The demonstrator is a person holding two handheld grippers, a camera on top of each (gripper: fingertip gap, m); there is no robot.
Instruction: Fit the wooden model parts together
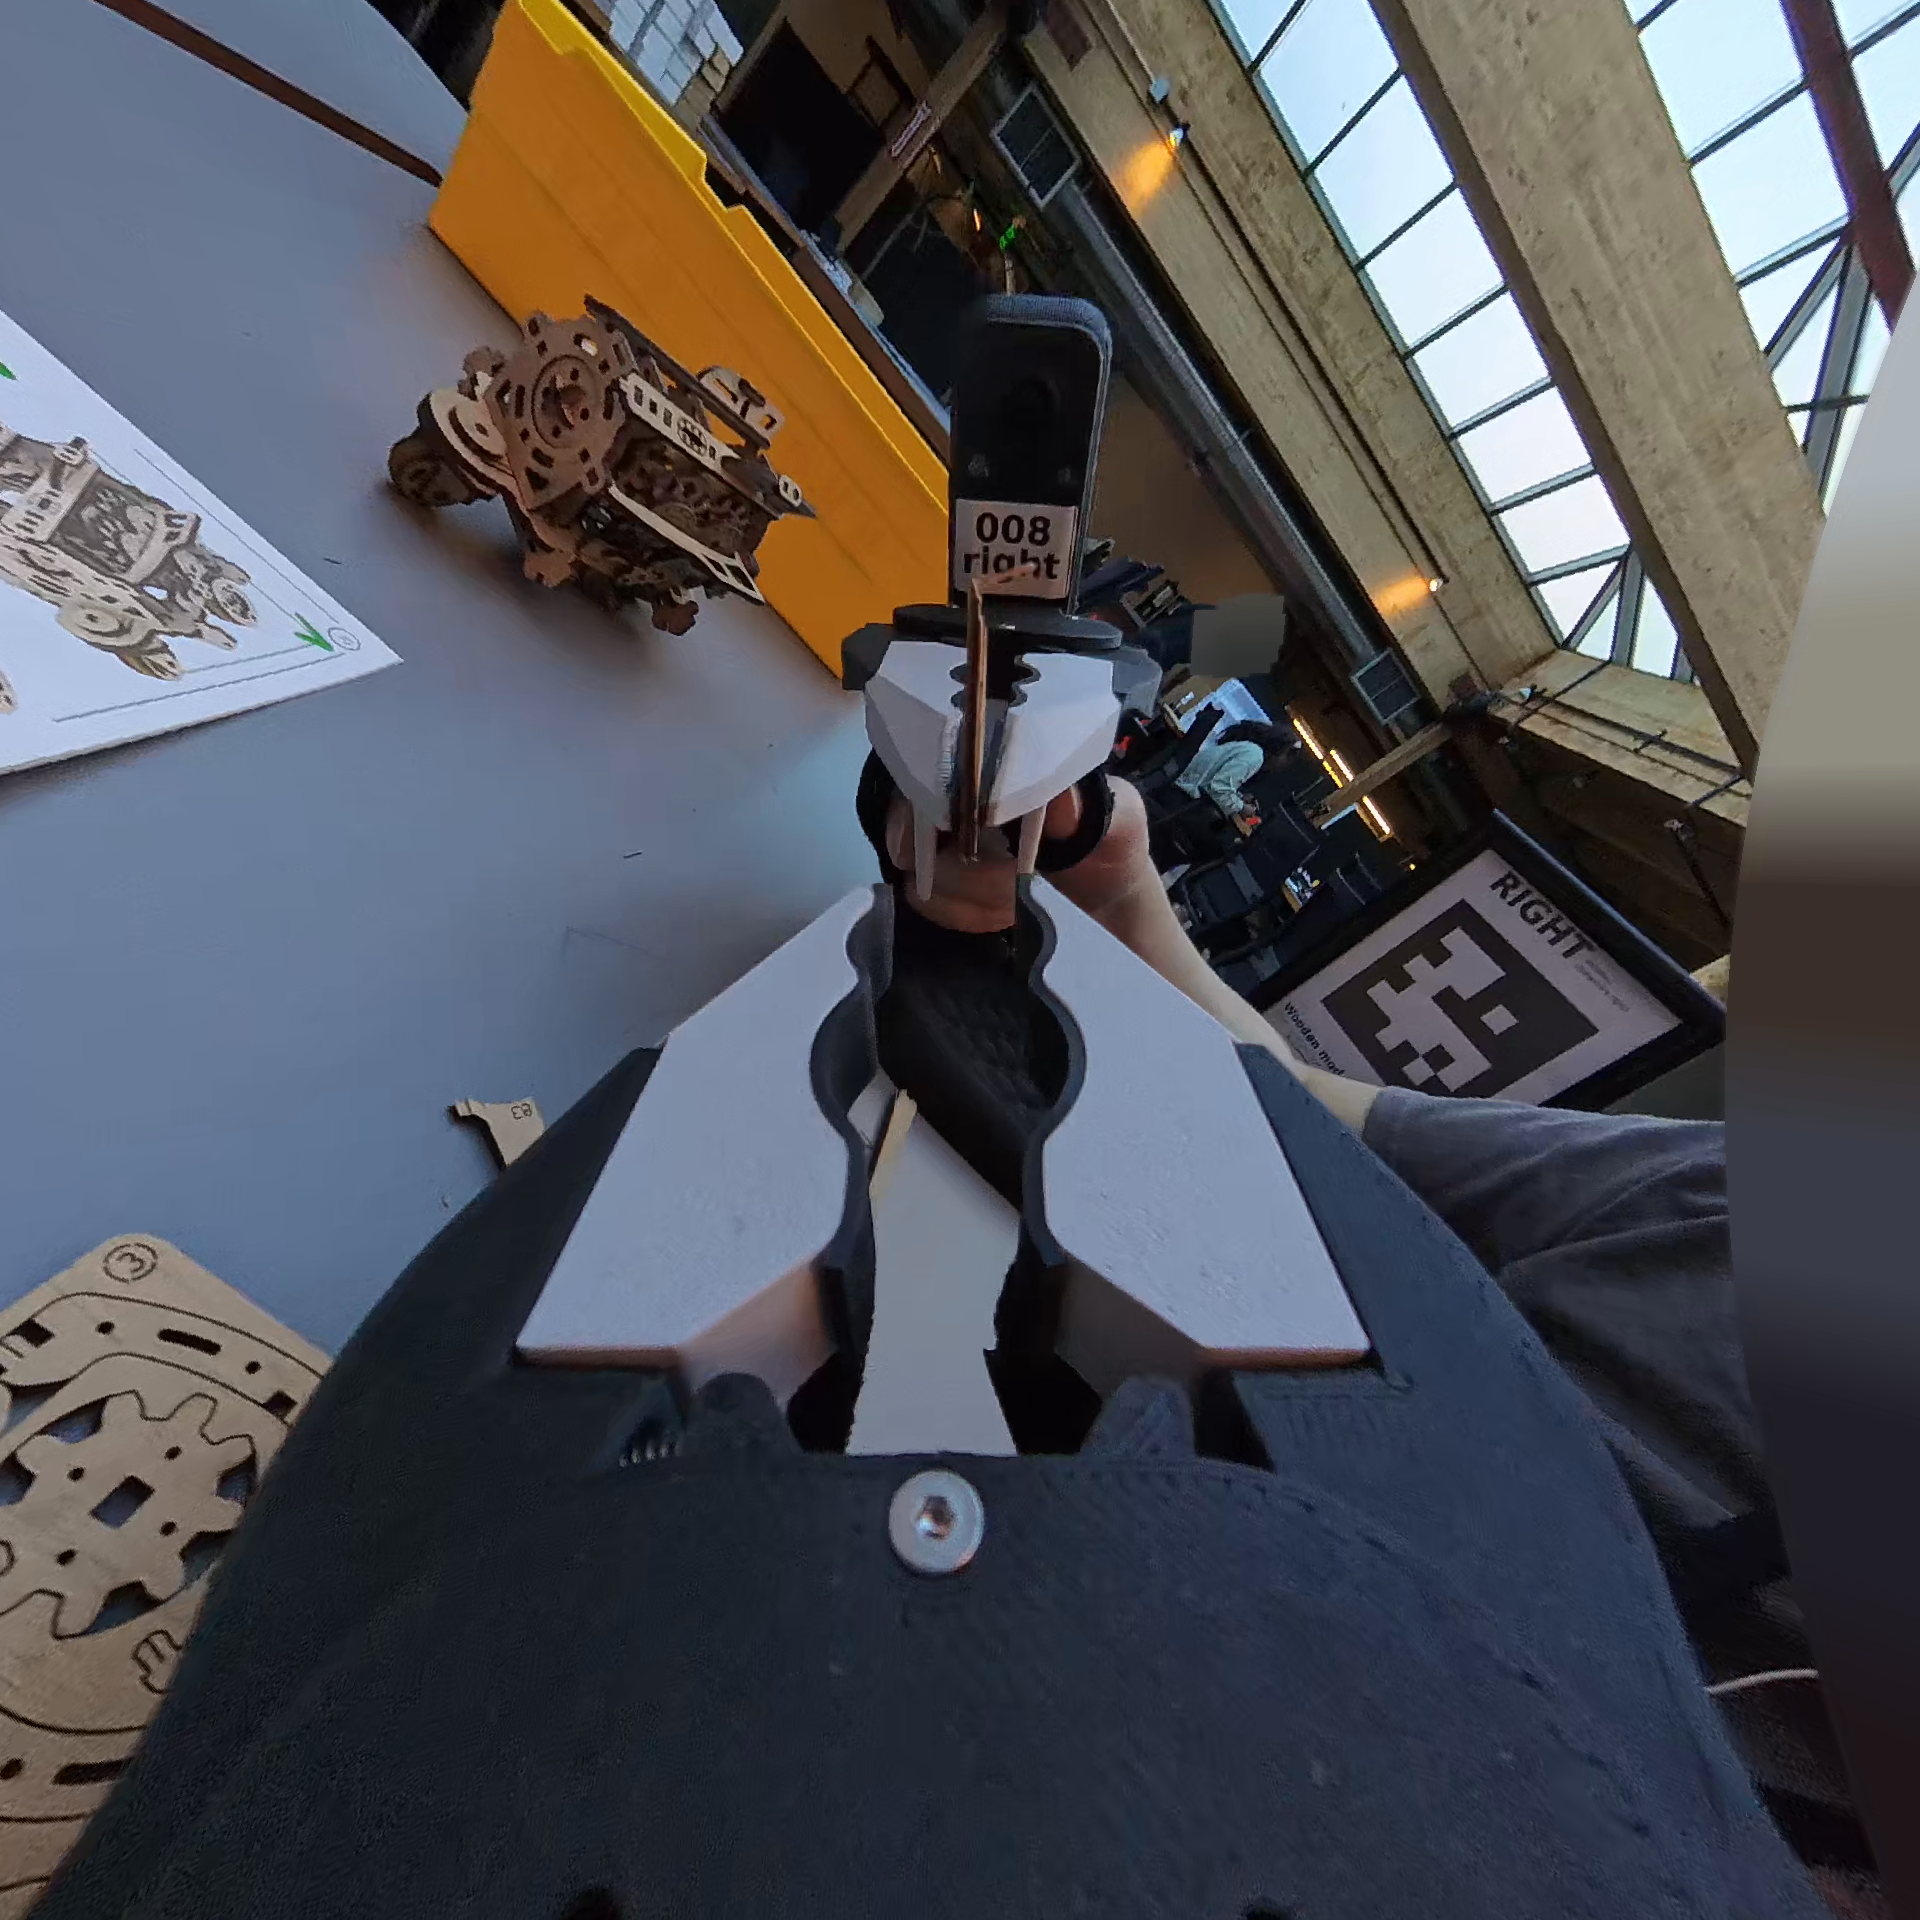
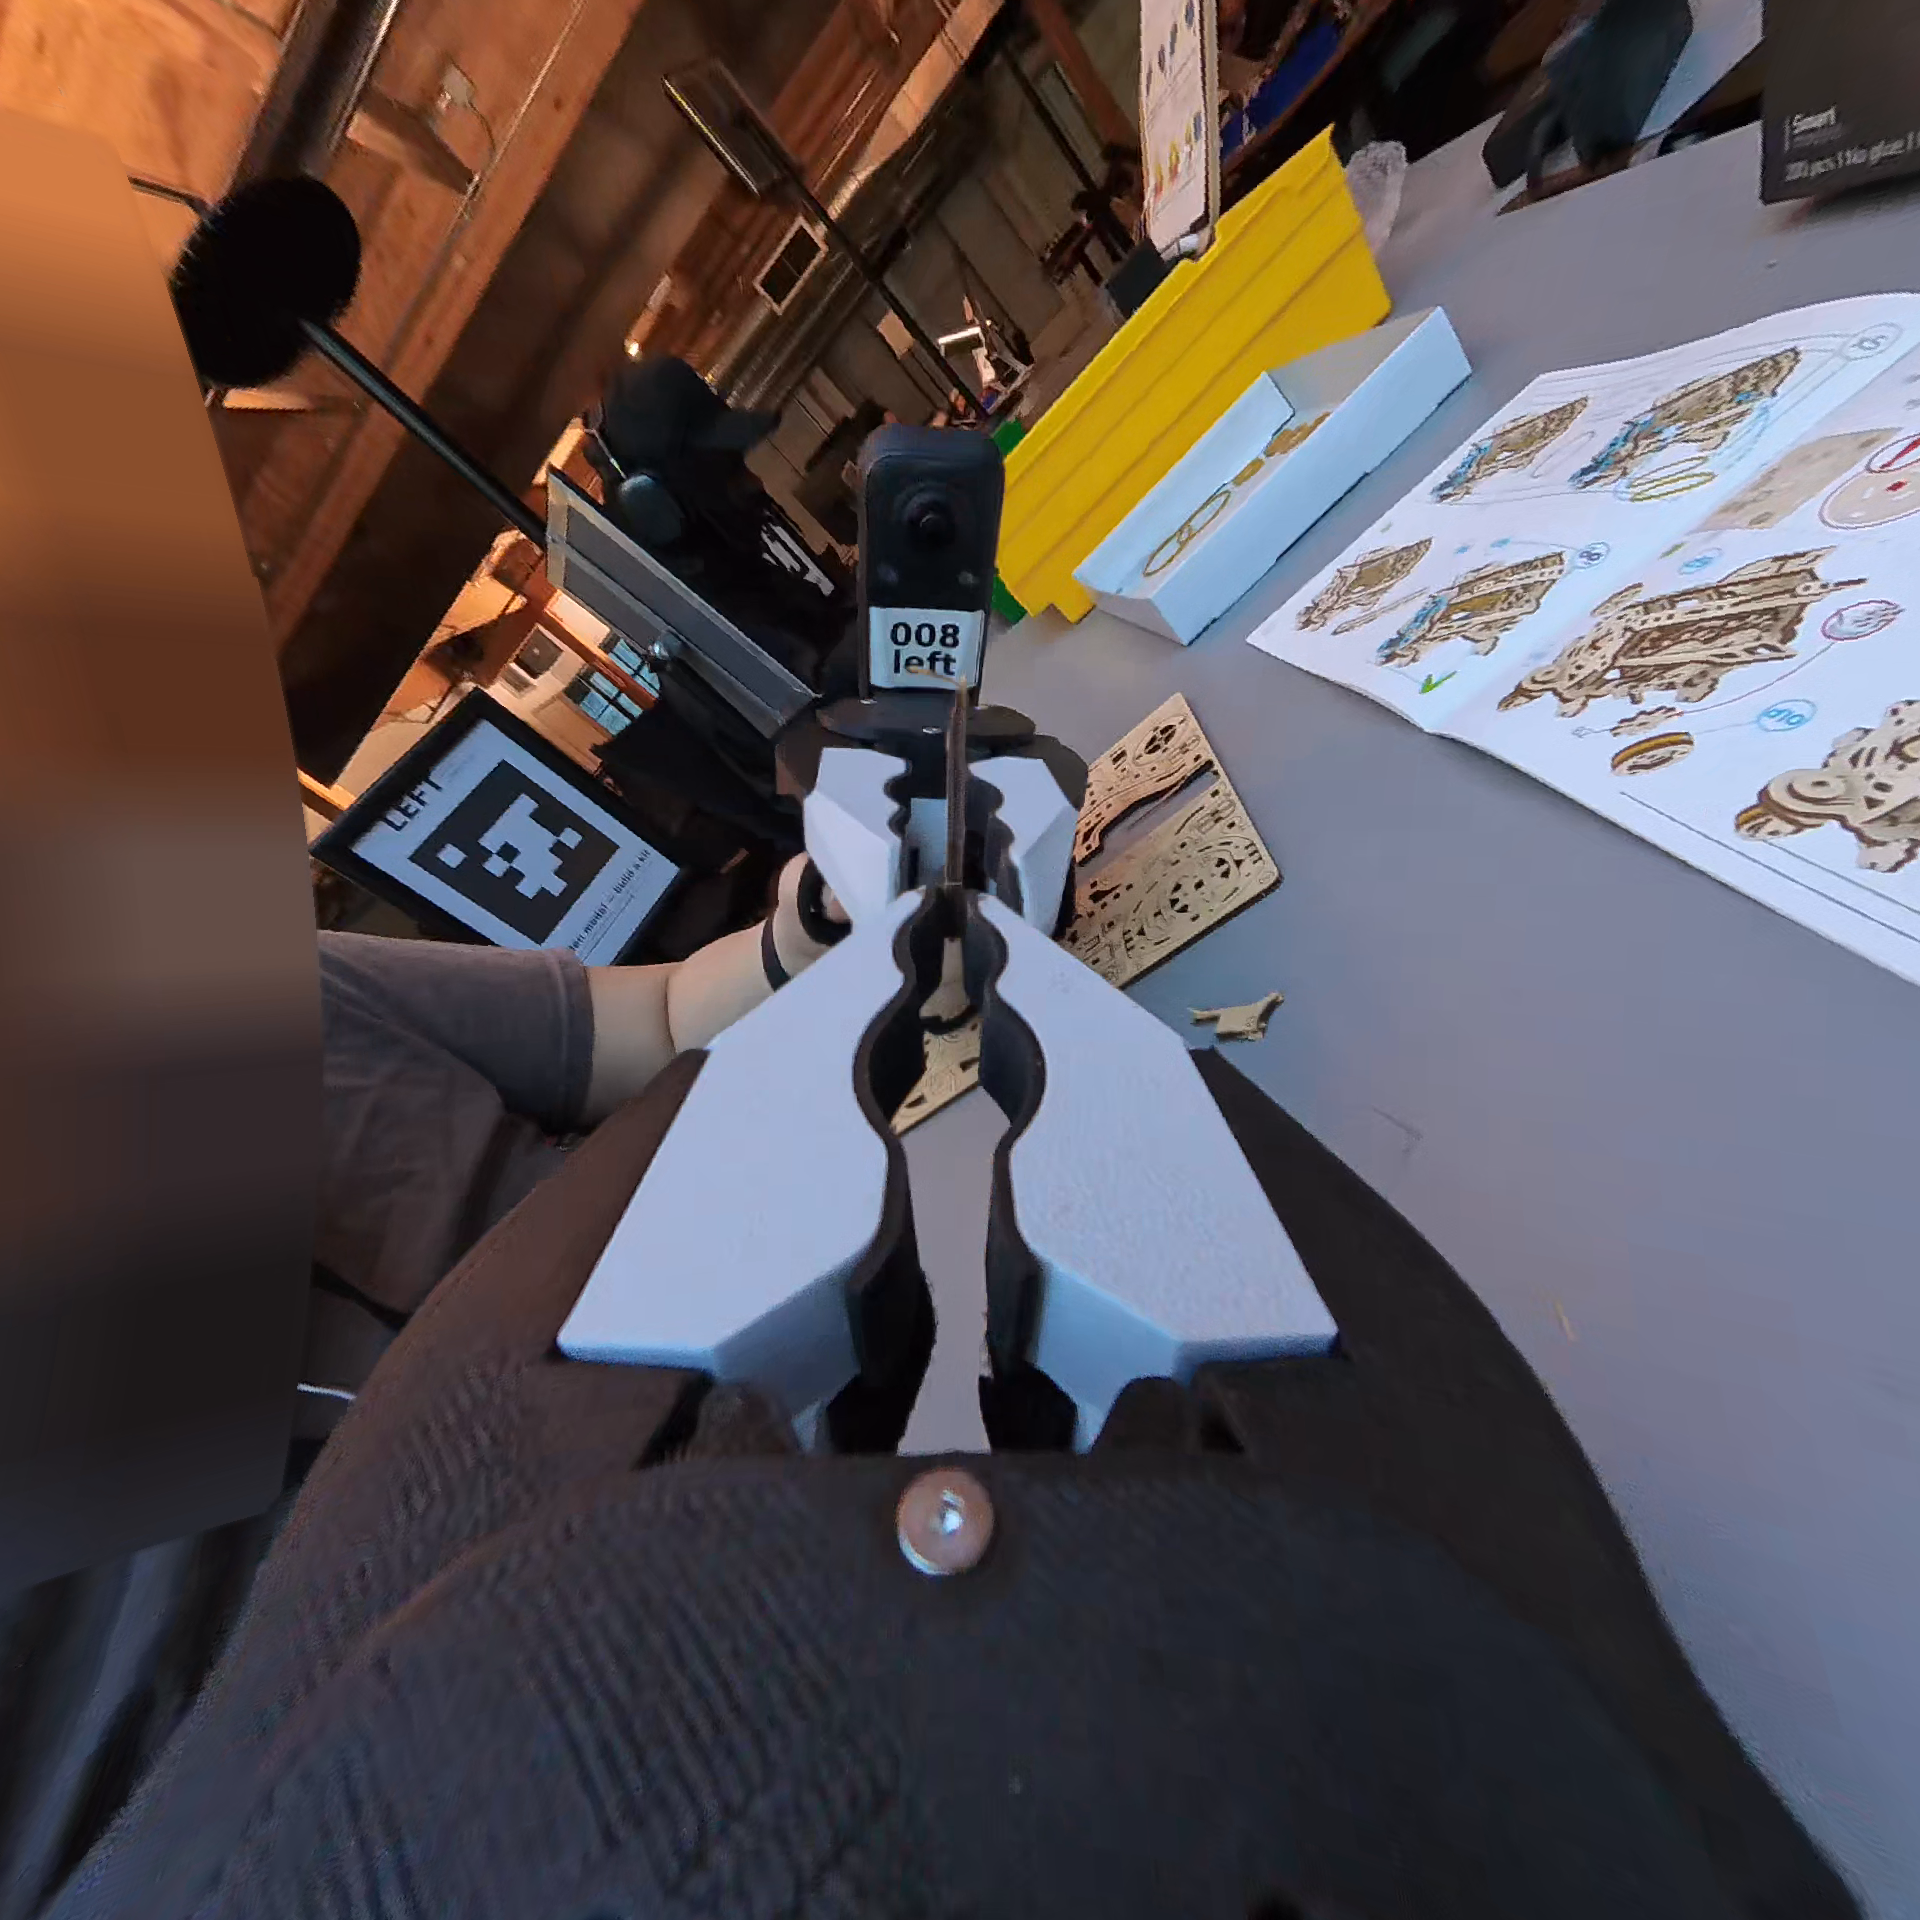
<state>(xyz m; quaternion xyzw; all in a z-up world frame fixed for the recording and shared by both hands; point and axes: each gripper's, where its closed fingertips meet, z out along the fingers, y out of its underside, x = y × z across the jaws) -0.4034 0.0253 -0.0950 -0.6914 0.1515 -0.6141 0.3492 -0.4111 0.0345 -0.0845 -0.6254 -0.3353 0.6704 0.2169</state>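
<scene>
Left gripper (image 1: pixel 951 914) fingers parted, gripping nothing (we see right gripper (image 1: pixel 971 821) opposite clamping thin wooden part (image 1: pixel 975 717) edge-on); half-built wooden model (image 1: pixel 597 468) beyond

The fingers (image 1: pixel 1174 1143) are matt white plastic with black ribbed liners, on a rough, layered black printed body fixed by a shiny metal screw (image 1: pixel 935 1522). The wooden model (image 1: pixel 603 468) and part sheet (image 2: pixel 1169 847) are pale laser-cut plywood. The grey tabletop (image 1: pixel 312 883) looks smooth and matt; the yellow bin (image 1: pixel 665 260) is smooth plastic.

left gripper (image 1: pixel 956 914): white fingers, black body, silver screw | grey sleeve (image 1: pixel 1558 1195)
</scene>
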